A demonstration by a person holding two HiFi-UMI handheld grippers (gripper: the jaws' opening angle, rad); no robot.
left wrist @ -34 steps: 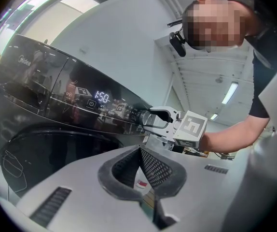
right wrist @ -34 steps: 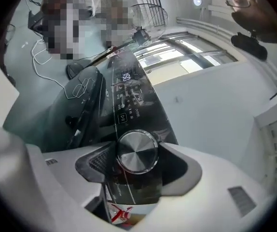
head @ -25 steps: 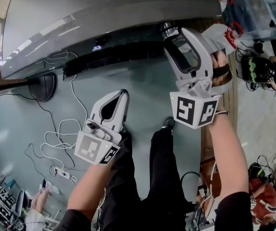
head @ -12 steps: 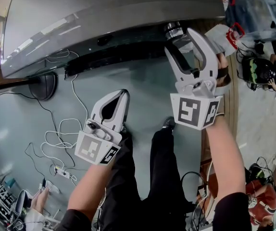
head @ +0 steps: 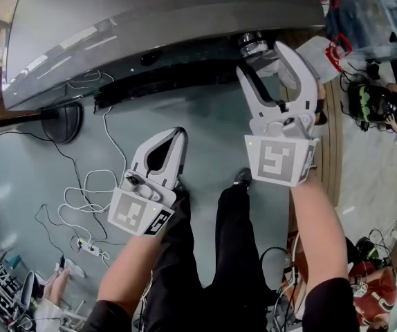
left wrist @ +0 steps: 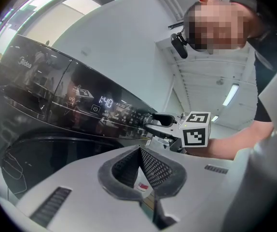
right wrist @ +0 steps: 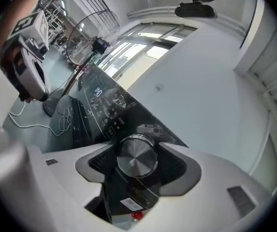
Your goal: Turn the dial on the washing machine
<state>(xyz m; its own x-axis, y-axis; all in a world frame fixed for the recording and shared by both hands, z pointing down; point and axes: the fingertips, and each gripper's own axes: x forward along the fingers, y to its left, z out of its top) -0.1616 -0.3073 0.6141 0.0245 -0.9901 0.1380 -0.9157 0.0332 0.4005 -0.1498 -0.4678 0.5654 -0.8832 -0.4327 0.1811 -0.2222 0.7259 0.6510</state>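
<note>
**A:** Head view first; where is the dial?

**B:** The dial [head: 252,44] sits on the washer [head: 150,19] front, at its right end; the right gripper [head: 264,59] reaches up to it, jaws apart, tips either side of the knob; the left gripper [head: 176,135] hangs low, well apart from the panel, jaws together.

**A:** Anything in the way?

**B:** Nothing that I can see; cables [head: 91,185] and a fan base [head: 61,123] lie on the floor, well below the reach.

**A:** Left gripper view?

**B:** Its jaws meet with nothing between them; beyond, a lit display [left wrist: 105,102] glows on the dark panel.

**A:** Right gripper view?

**B:** The brushed-metal knob stands between the pads [right wrist: 170,164], which flank it without clamping. I judge it rigid, smooth and likely slippery, turning with light force; best to close on its rim, square across the middle, then roll the wrist; a skewed hold may slip off, and the glossy panel behind could scuff.
</note>
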